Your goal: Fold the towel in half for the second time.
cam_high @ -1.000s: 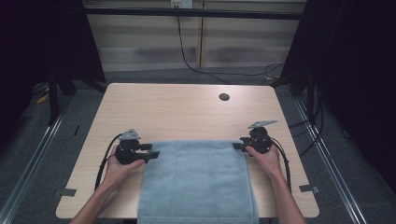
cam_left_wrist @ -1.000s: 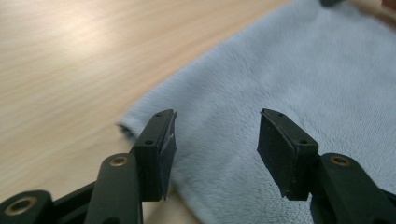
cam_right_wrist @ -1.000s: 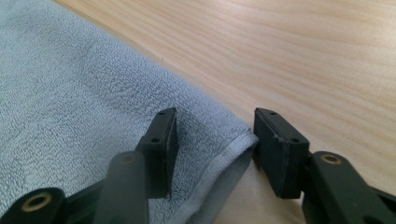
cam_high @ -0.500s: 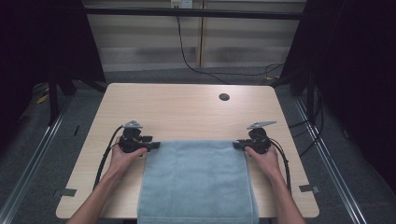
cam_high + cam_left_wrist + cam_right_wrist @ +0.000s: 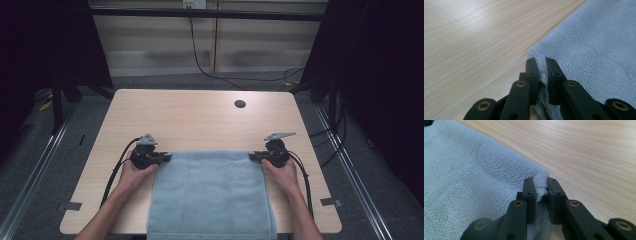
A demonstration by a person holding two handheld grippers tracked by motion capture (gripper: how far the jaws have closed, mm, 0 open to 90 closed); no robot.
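A light blue towel point(image 5: 212, 195) lies flat on the wooden table point(image 5: 200, 120), hanging over its near edge. My left gripper point(image 5: 167, 157) is at the towel's far left corner; its jaws have just been closing and now pinch the towel's edge point(image 5: 543, 75) between them. My right gripper point(image 5: 252, 156) is at the far right corner, jaws just closed further, clamping a bunched bit of towel point(image 5: 540, 187). Both hands rest low on the table beside the cloth.
A round dark grommet hole point(image 5: 240, 104) sits in the table's far right part. Bare tabletop stretches beyond the towel. Cables point(image 5: 112, 175) trail from both grippers toward the table's side edges. Dark floor and rails surround the table.
The left gripper has slid right to the towel's corner and closed on it. The right gripper stayed in place and closed on its corner.
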